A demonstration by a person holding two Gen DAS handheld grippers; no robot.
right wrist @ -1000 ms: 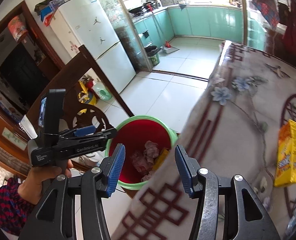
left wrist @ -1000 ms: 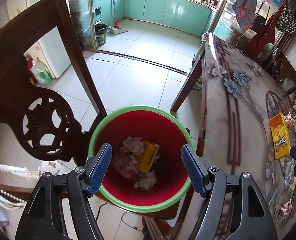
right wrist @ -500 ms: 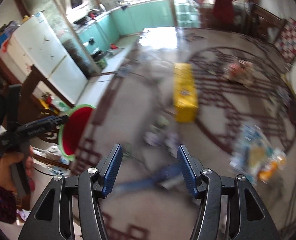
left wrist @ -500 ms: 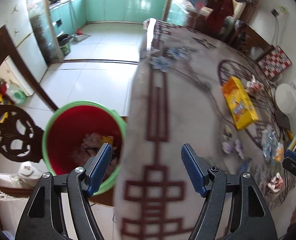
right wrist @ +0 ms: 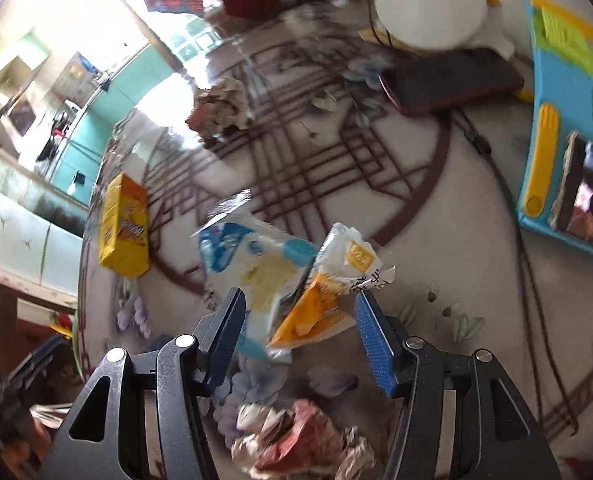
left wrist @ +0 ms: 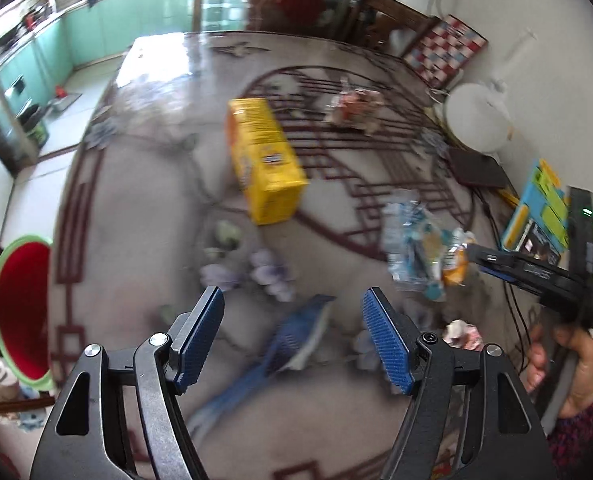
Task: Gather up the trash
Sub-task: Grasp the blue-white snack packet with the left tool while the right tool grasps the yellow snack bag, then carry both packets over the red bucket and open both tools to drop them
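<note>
Starting at the table's left edge, the red bin with its green rim sits just off the side, below the tabletop. Your left gripper hangs over the printed cloth with its jaws wide apart and nothing between them. Further right lies the yellow box, then the blue-and-orange wrappers. Your right gripper points down at those wrappers, jaws parted around them, pads not pressing. Crumpled paper lies just below it, near the table's front edge.
</note>
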